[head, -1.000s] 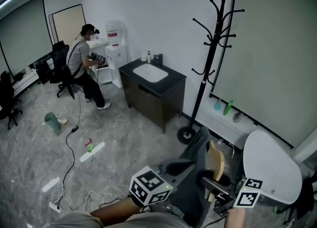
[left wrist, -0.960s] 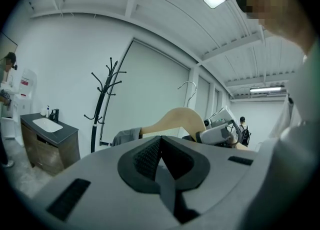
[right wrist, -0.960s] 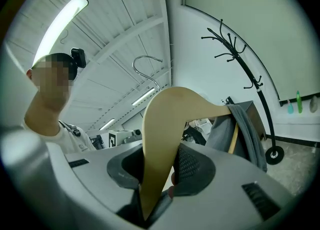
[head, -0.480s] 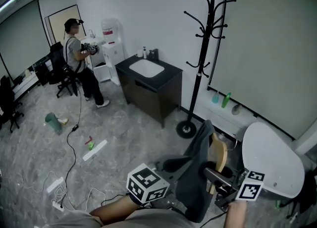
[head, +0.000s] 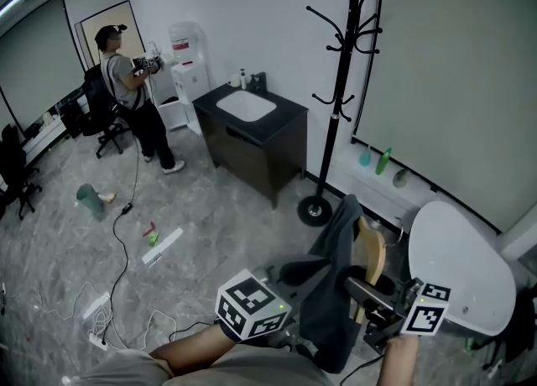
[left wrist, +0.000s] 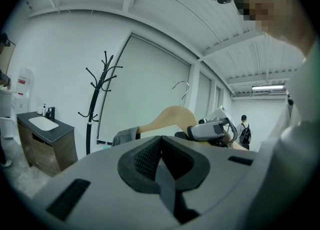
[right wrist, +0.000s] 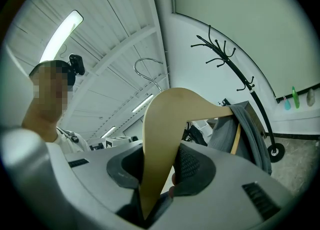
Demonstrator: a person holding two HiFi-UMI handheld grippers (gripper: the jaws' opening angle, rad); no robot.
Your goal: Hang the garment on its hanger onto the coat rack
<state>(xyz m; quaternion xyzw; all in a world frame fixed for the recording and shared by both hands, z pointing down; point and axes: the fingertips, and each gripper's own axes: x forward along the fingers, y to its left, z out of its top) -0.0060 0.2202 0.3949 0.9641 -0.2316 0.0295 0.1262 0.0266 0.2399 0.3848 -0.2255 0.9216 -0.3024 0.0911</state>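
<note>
A dark grey garment (head: 331, 292) hangs on a wooden hanger (head: 370, 260) low in the head view, tilted. My right gripper (right wrist: 162, 169) is shut on the hanger's wooden arm (right wrist: 162, 124), and the metal hook (right wrist: 147, 69) stands free above it. In the head view the right gripper (head: 379, 309) sits just right of the garment. The left gripper (left wrist: 160, 149) has its jaws shut with nothing between them; it is left of the garment, under its marker cube (head: 252, 309). The black coat rack (head: 342, 82) stands ahead by the wall, apart from the hanger, its hooks bare.
A dark sink cabinet (head: 252, 137) stands left of the rack's round base (head: 315, 210). A white round table (head: 457, 271) is close on the right. A person (head: 126, 99) stands at the back left near a water dispenser (head: 186, 61). Cables and a power strip (head: 101, 334) lie on the floor.
The garment on its hanger has come up a little with the right gripper. The view has shifted, so the rack stands more to the left. The person at the back has turned.
</note>
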